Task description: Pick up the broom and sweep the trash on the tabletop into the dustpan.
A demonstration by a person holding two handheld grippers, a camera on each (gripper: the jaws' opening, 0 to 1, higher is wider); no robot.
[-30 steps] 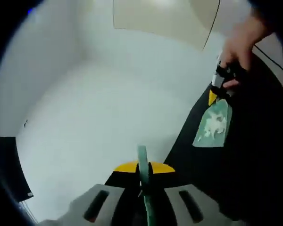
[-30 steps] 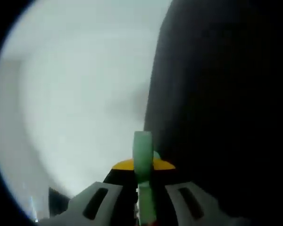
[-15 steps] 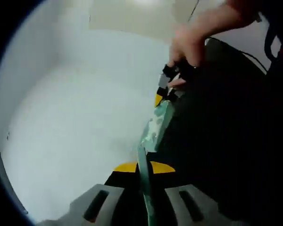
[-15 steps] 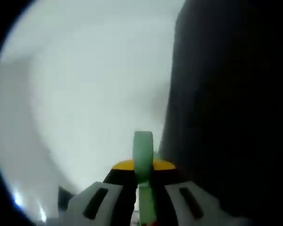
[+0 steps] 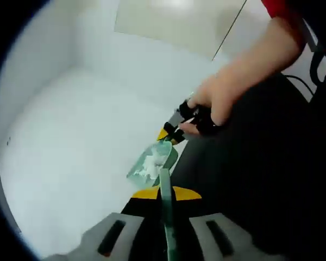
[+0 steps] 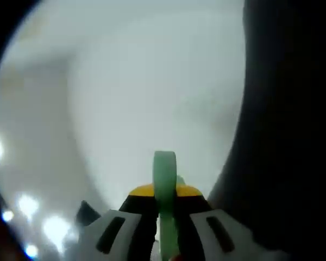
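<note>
White tabletop (image 5: 70,141) lies under both grippers. Left gripper (image 5: 165,209) clamps a green handle (image 5: 165,190), likely the broom's. Beyond it, right gripper (image 5: 176,128) clamps the green dustpan (image 5: 152,163) holding white trash (image 5: 152,166). No writing is legible.

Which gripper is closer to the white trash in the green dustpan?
Right. The right gripper holds the dustpan carrying the trash. The left gripper grips a green handle, apart from it.

dustpan (image 5: 152,165): now lower and nearer the left tool's view, over the white tabletop (image 5: 70,147)
right tool (image 5: 174,130): shifted leftward with it
</note>
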